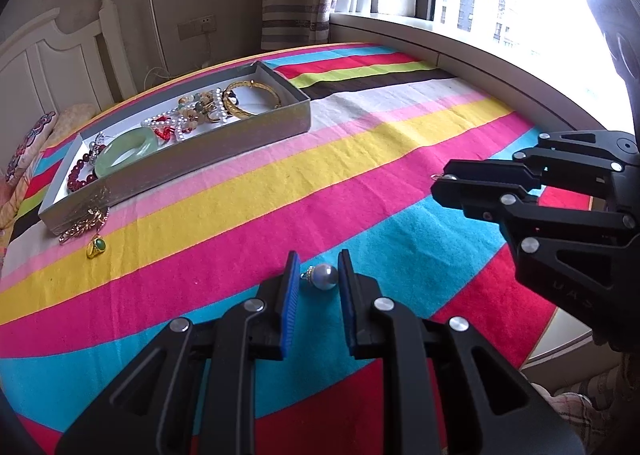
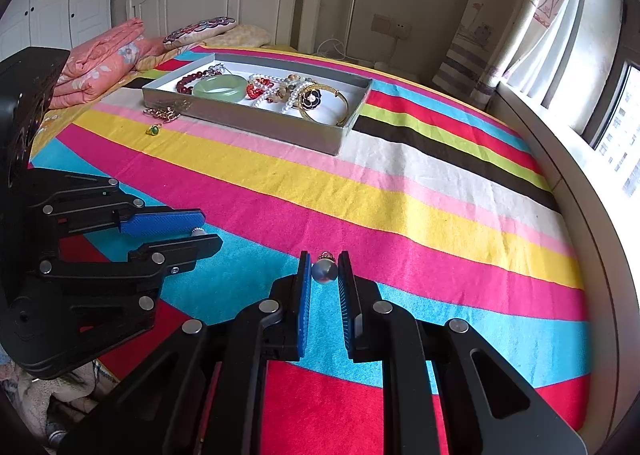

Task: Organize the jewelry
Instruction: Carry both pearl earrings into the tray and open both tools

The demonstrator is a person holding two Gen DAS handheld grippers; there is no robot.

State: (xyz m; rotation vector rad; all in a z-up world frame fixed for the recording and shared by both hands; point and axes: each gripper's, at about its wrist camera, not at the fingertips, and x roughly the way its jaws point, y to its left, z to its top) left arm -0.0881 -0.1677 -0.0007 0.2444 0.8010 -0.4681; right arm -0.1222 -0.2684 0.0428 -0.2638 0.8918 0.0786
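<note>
Left gripper (image 1: 319, 273) stands with its blue pads parted around a pearl pendant (image 1: 323, 276) lying on the striped bedspread (image 1: 360, 159); a gap shows on at least one side of the bead, so I judge the jaws not yet closed on it. Right gripper (image 2: 324, 269) brackets a second pearl pendant (image 2: 325, 272), the pads very near or just touching it; whether it is truly clamped cannot be told. Grey tray (image 1: 224, 143), well apart toward the headboard, already contains a jade bangle (image 1: 127, 149), a gold bangle (image 1: 253, 99), dark red beads (image 1: 78, 175), pearl strands and mixed bead pieces. Outstanding items, by my assessment: the two pendants, a gold chain (image 1: 86, 221) lying against the tray's near corner, and a green-stone ring (image 1: 96, 247) just beside it on the cloth. Most of the collection appears stowed, with four pieces left. Right wrist view alone shows a black flower brooch (image 2: 311, 99) inside the gold bangle, folded bedding and the full tray interior. Left wrist view alone shows the window and the tray's near wall closely. Each view shows the opposite gripper from the side.
</note>
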